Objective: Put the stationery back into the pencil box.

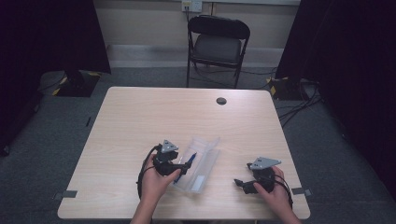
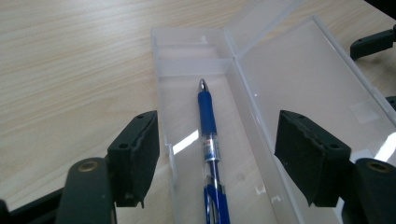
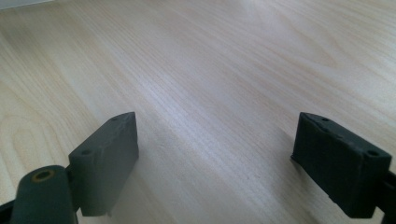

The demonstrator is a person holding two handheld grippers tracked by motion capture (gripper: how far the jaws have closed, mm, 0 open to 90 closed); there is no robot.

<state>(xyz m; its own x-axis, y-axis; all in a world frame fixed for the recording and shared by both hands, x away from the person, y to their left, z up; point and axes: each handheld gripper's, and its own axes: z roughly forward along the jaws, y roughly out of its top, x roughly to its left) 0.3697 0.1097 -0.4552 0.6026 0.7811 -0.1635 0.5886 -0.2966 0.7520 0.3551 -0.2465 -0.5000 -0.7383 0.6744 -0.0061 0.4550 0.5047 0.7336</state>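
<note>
1. Left gripper view: the left gripper [image 2: 217, 156] has its two black jaws spread wide, one on each side of the open clear plastic pencil case [image 2: 243, 107]. Neither pad touches anything.
2. Between those jaws a blue pen [image 2: 208, 140] lies in the tray of the case, lengthwise, its silver tip pointing away from the camera. The pen rests free on the tray floor, apart from both pads.
3. The lid of the case is folded open to the right of the tray and lies flat on the table.
4. Right gripper view: the right gripper [image 3: 217, 163] also has its jaws set wide apart, with bare pale wood of the table [image 3: 210, 70] between them and nothing held.
5. High view: the person's left hand [image 1: 156, 179] holds the left gripper at the near left end of the pencil case, near the table's front edge and a little left of centre.
6. The person's right hand [image 1: 273, 189] holds the right gripper at the near right part of the table, well apart from the case, its jaws pointing left.
7. Farther off, a small dark round grommet [image 1: 221, 101] sits in the tabletop near the far edge.
8. Beyond the table a black folding chair [image 1: 217, 44] stands on the grey carpet against the wall.
</note>
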